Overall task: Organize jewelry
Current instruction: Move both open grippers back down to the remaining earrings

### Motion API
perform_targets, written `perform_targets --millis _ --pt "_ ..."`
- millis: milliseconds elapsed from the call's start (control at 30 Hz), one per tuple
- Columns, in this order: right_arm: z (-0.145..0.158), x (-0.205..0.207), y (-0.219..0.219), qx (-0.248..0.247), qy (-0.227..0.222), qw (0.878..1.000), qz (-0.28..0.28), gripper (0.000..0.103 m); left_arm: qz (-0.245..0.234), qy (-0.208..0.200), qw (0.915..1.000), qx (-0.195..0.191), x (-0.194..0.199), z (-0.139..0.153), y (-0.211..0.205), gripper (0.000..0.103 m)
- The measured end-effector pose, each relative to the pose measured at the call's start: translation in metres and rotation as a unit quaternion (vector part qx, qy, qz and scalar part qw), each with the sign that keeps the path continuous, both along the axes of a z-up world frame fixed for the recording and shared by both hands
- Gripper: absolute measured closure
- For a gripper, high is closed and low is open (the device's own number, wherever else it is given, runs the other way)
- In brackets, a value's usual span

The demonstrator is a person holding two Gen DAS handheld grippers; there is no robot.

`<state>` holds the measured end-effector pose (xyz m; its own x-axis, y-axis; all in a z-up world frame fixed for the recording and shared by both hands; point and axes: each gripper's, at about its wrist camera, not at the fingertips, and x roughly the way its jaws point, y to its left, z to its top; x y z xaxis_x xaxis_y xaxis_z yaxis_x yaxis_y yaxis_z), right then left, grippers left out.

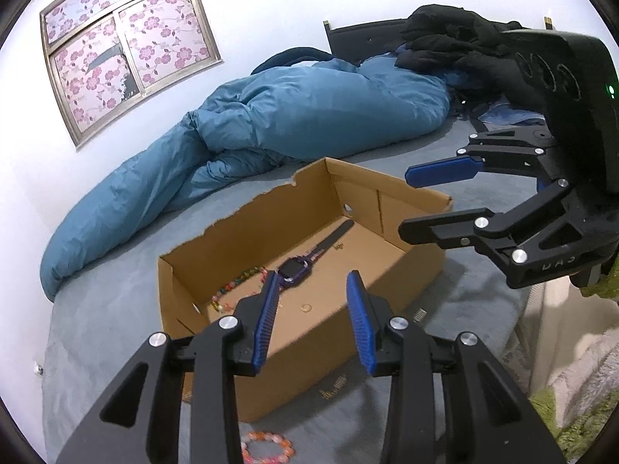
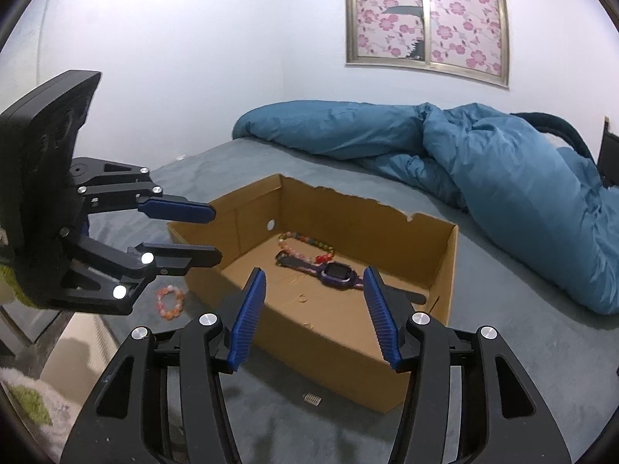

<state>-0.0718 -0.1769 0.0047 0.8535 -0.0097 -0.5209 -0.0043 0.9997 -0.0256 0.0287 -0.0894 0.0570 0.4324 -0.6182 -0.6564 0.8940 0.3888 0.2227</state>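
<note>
Cardboard box [image 1: 309, 352] seen on bed [image 2: 503, 328], holding purple smartwatch [image 2: 334, 272], multicoloured bead strand [image 2: 305, 240], small gold ring [image 2: 302, 298] | pink bead bracelet [image 2: 170, 303] lying on bed beside box | left gripper [image 1: 313, 282] jaws spread, nothing held | right gripper [image 2: 315, 276] jaws spread, nothing held | both held near box.

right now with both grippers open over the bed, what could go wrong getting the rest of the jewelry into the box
1. The pink beaded bracelet lies on the bed outside the brown cardboard box, beneath the left gripper; a loose pinch may let it slip.

2. The small gold hair clip and the small ridged metal clip lie flat on the soft grey-blue bedsheet, so the fingers may snag fabric.

3. The right gripper could nudge the box wall and shift the purple smartwatch inside.
</note>
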Motion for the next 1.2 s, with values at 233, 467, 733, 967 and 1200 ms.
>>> perform_targets --millis 233,467,733,967,1200 --pt "-0.019 -0.022 0.0 -0.016 0.039 0.999 0.015 0.049 -0.006 0.019 0.9995 0.026 -0.015 -0.018 0.015 0.066" --pt "-0.049 -0.029 -0.005 -0.01 0.103 0.995 0.01 0.049 0.02 0.063 0.9973 0.033 -0.011 -0.047 0.034 0.066" --pt "-0.068 -0.022 -0.003 0.001 0.133 0.991 -0.007 0.049 0.043 0.076 0.9957 0.03 0.0 -0.072 0.038 0.066" --pt "-0.068 -0.006 -0.021 0.004 0.127 0.991 -0.042 0.051 0.083 0.084 0.993 0.0 0.036 -0.07 0.042 0.067" --pt "-0.067 0.004 -0.021 -0.011 0.12 0.991 -0.05 0.051 0.087 0.075 0.9934 -0.006 0.046 -0.073 0.039 0.067"
